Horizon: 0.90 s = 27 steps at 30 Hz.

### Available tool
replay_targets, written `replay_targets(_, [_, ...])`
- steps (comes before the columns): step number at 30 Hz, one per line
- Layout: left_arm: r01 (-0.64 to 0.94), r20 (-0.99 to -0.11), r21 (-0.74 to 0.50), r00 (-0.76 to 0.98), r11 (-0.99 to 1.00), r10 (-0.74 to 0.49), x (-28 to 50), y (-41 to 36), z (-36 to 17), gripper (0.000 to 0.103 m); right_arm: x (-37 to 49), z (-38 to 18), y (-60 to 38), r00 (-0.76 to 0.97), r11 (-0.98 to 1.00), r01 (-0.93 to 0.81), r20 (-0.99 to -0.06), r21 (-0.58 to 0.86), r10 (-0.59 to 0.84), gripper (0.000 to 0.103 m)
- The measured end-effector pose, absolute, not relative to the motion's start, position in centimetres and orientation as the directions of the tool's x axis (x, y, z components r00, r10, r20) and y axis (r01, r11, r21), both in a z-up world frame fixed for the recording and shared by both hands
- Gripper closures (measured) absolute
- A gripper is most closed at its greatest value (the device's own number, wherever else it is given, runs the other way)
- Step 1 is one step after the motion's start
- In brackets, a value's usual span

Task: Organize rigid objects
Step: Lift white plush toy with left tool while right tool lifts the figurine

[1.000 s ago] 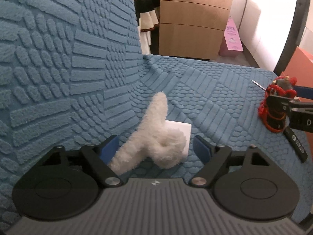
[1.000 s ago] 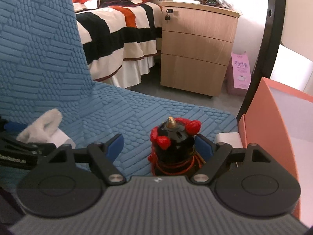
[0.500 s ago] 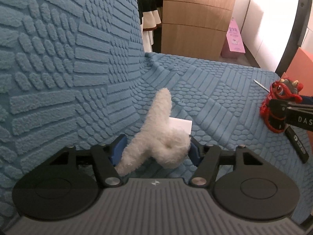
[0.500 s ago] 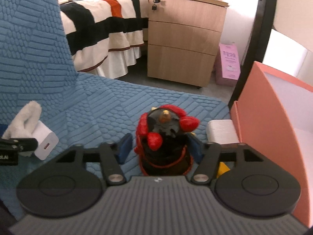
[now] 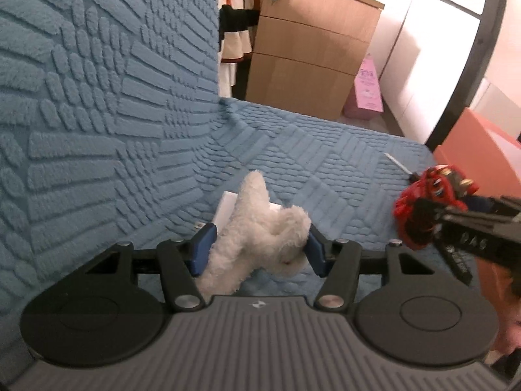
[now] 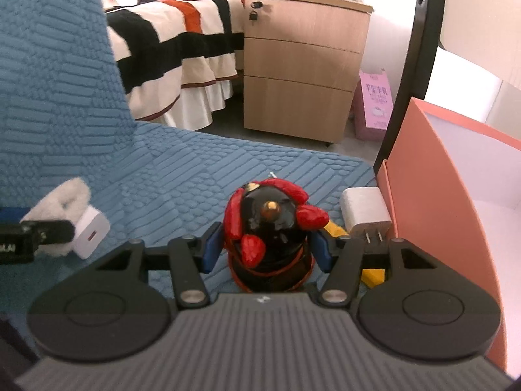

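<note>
the left gripper [image 5: 259, 251] has its blue pads pressed on both sides of a white plush toy [image 5: 260, 228], whose long ear points toward 11 o'clock, above a blue textured sofa [image 5: 325, 156]. a white charger block [image 5: 224, 208] sits just behind the toy. the right gripper [image 6: 267, 251] is clamped around an upright red and black figurine [image 6: 270, 224]. a white plug adapter [image 6: 364, 211] lies at 2 o'clock, beside an orange box [image 6: 433, 195].

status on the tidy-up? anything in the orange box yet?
Nothing visibly in the orange box; what shows of its inside is bare. In hand: left gripper clamps the white plush, right gripper clamps the red-black figurine. Left: two white chargers on the blue cover.
</note>
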State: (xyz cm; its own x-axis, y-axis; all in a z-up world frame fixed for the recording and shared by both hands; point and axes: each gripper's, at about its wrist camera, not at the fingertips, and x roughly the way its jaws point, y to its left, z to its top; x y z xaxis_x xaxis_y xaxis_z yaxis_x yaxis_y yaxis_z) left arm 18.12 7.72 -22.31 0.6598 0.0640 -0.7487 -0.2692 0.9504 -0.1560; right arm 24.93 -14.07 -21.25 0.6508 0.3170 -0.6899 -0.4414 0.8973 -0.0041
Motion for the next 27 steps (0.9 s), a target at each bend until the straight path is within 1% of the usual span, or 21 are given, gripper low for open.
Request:
replay_targets(3, [-0.266, -0.738, -0.186, 0.673, 0.946, 0.044, 17.8, 7.2, -22.1, 0.040, 24.0, -21.0, -14.1, 0.634, 0.895, -0.446, -0.698, 0.021, 0.332, 0.044])
replay_targets(9, [-0.270, -0.733, -0.253, 0.680, 0.929, -0.001, 18.0, 6.2, -22.1, 0.043, 21.8, -20.4, -14.2, 0.621, 0.879, -0.478, -0.707, 0.001, 0.339, 0.044])
replay_targets(11, [-0.269, -0.734, -0.268, 0.679, 0.925, -0.015, 18.1, 5.9, -22.2, 0.047, 21.2, -20.3, -14.3, 0.611, 0.876, -0.481, -0.713, 0.010, 0.344, 0.044])
replay_targets(14, [-0.261, -0.739, -0.273, 0.673, 0.926, -0.028, 18.3, 5.0, -22.3, 0.049, 20.2, -20.2, -14.5, 0.597, 0.869, -0.495, -0.718, 0.023, 0.359, 0.044])
replay_targets(21, [-0.248, -0.765, -0.289, 0.641, 0.925, -0.067, 18.3, 3.3, -22.9, 0.050, 18.0, -20.3, -15.1, 0.552, 0.844, -0.534, -0.738, 0.047, 0.390, 0.043])
replay_targets(24, [-0.240, -0.777, -0.308, 0.621, 0.921, -0.099, 18.1, 3.1, -23.3, 0.050, 17.5, -20.4, -15.7, 0.520, 0.856, -0.512, -0.769, 0.068, 0.372, 0.044])
replay_targets(25, [-0.242, -0.782, -0.318, 0.614, 0.917, -0.109, 17.9, 3.1, -23.5, 0.050, 17.3, -20.2, -16.2, 0.517, 0.859, -0.504, -0.767, 0.087, 0.381, 0.044])
replay_targets(26, [-0.245, -0.788, -0.324, 0.604, 0.914, -0.117, 17.9, 3.2, -23.7, 0.050, 17.1, -20.1, -16.6, 0.516, 0.860, -0.499, -0.762, 0.104, 0.391, 0.047])
replay_targets(27, [-0.249, -0.791, -0.331, 0.600, 0.910, -0.123, 17.7, 3.2, -23.9, 0.050, 16.9, -19.9, -16.9, 0.519, 0.862, -0.494, -0.758, 0.112, 0.396, 0.046])
